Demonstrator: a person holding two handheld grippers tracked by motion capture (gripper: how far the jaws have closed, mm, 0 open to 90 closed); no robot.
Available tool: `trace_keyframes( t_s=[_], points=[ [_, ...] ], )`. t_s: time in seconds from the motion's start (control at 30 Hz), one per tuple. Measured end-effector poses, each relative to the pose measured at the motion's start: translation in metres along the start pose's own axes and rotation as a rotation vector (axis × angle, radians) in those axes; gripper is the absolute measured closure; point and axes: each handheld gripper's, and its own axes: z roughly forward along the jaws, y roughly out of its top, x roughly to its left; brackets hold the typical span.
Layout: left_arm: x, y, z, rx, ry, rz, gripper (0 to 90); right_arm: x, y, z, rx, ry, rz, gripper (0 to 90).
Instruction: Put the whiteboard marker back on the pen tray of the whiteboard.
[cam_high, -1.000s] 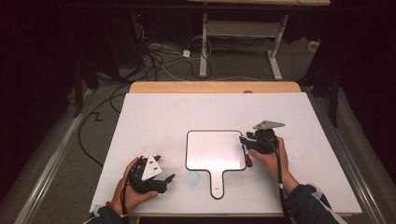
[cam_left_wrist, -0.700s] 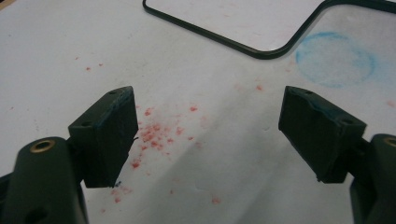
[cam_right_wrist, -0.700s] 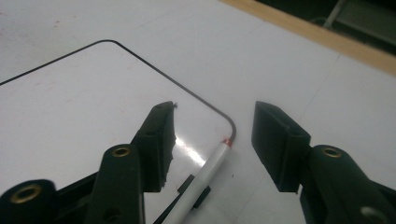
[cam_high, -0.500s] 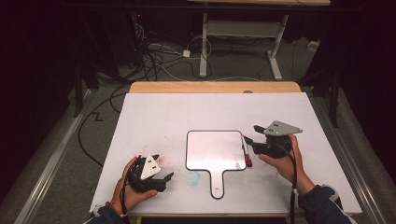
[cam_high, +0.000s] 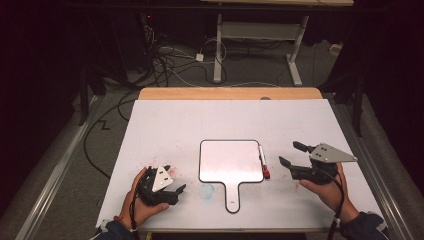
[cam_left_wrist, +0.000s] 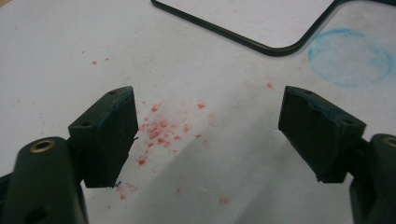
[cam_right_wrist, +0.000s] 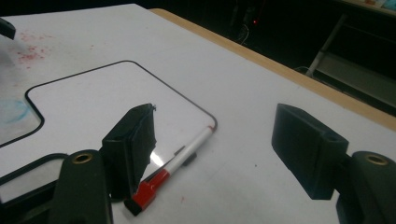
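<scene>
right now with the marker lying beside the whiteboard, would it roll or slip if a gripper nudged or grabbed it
The marker looks round and slim, so a sideways nudge would probably roll it, though the whiteboard edge beside it may stop it. Its smooth plastic barrel could slip between hard pads. It seems light and stiff, so it should lift easily.

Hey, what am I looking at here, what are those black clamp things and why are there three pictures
A person sits at a white table with a hand-held two-jaw clamp tool in each hand. The high view looks down from above; the other two pictures come from small cameras riding on each tool, looking along its jaws. On the table lies a small whiteboard with a handle, and a red-capped marker beside its right edge. The left gripper is open over red specks, holding nothing. The right gripper has just been opening; it is open and empty, with the marker lying near it.
</scene>
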Motion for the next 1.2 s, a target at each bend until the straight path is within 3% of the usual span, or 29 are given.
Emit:
trace_keyframes(
  t_s=[0.1, 0.33, 0.53, 1.2],
  points=[
    [0.000, 0.001, -0.001, -0.009, 0.010, 0.010, 19.3, -0.002, -0.013, -0.007, -0.003, -0.016, 0.006, 26.1],
    [-0.002, -0.001, -0.003, -0.007, 0.009, 0.025, 19.2, 0.006, -0.045, -0.009, 0.049, -0.063, 0.014, 24.8],
    [-0.005, 0.000, -0.006, -0.012, 0.005, 0.035, 19.3, 0.012, -0.039, -0.012, 0.024, -0.077, -0.001, 24.0],
    [0.001, 0.000, 0.002, 0.012, 0.016, 0.011, 19.2, 0.013, -0.038, -0.009, 0.026, -0.067, -0.045, 25.1]
  ],
)
